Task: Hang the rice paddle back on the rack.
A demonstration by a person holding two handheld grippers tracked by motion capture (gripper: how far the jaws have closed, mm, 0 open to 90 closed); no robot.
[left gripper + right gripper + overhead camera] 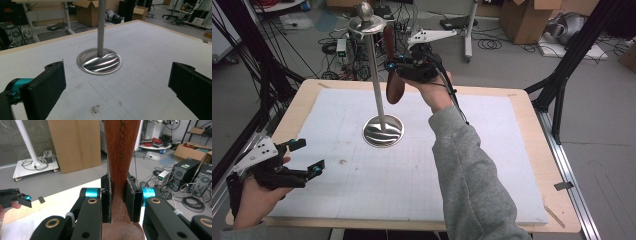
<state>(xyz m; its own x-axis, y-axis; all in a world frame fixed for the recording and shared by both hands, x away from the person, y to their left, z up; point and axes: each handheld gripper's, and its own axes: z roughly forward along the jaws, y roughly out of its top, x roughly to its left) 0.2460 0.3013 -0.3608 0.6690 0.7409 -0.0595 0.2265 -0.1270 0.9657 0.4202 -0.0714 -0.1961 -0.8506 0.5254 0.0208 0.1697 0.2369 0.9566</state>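
Near the table's front left corner, the left gripper (307,157) hovers with jaws spread wide and nothing between them. Farther back, the right gripper (393,70) clamps a wooden utensil (394,85), perhaps a spoon, held upright in the air just beside the steel stand (382,131).

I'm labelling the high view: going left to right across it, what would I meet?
Left tool → metal stand → wooden utensil → right tool clamped on it.

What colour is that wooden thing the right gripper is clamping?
The wooden utensil is reddish brown; right gripper view shows it best.
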